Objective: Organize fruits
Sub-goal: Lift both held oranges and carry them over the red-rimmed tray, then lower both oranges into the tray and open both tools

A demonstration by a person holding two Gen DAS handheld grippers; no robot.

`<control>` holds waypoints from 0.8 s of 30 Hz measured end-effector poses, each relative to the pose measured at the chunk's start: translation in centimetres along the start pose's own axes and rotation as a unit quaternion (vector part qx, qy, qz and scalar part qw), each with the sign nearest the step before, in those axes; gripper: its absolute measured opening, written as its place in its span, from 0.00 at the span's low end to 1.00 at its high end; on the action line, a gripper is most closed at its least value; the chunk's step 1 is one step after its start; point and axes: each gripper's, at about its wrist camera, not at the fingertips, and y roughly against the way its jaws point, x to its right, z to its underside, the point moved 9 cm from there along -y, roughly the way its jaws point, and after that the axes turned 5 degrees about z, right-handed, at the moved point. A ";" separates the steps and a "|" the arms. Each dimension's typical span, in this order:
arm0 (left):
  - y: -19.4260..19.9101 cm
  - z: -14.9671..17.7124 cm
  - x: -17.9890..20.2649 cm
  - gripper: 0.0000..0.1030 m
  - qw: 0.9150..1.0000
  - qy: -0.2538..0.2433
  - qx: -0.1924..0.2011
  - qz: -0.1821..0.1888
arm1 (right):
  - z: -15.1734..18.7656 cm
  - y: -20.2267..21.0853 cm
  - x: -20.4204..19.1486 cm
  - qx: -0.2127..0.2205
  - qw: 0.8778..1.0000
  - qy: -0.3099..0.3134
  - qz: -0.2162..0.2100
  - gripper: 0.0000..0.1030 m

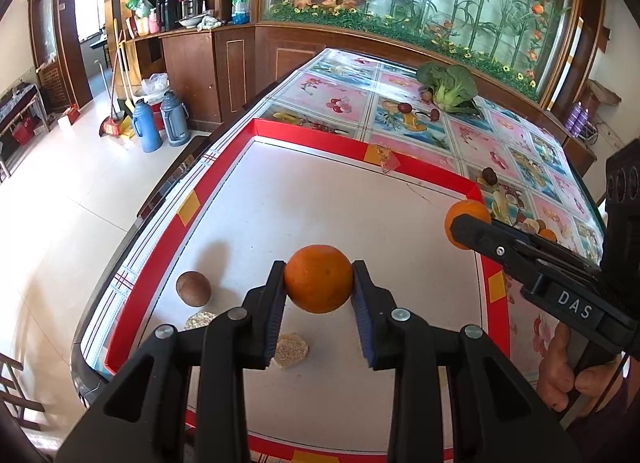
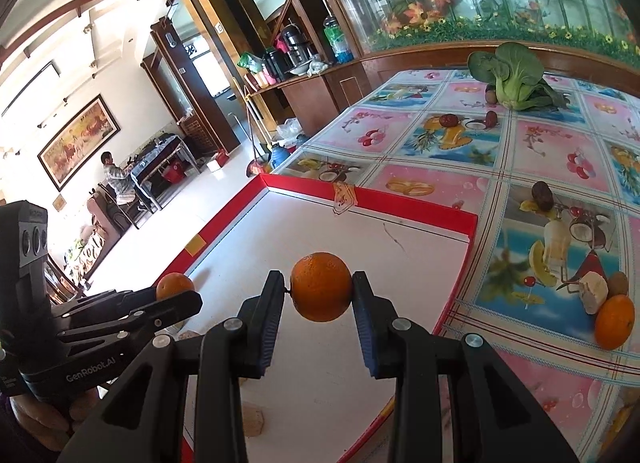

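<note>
Orange fruit [image 1: 319, 279], red-rimmed white tray [image 1: 312, 141], fruit-patterned pink tablecloth [image 1: 404, 103]

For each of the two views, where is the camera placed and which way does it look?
Left wrist view: on the left hand-held gripper, looking down at the red-rimmed tray; its fingers clamp an orange; a hand shows at right.
Right wrist view: on the right hand-held gripper, facing the tray and tablecloth, clamping another orange.
Shared: tray, both grippers, bok choy.
</note>
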 end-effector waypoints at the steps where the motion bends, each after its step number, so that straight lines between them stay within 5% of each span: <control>1: -0.1 0.1 0.1 0.33 1.000 -0.001 -0.002 0.001 | 0.1 0.0 0.0 -0.001 1.000 0.002 0.001 0.32; 24: -1.9 2.1 0.4 0.34 0.999 -0.003 -0.034 0.005 | 2.7 -2.0 -1.6 -0.053 0.996 0.066 0.027 0.33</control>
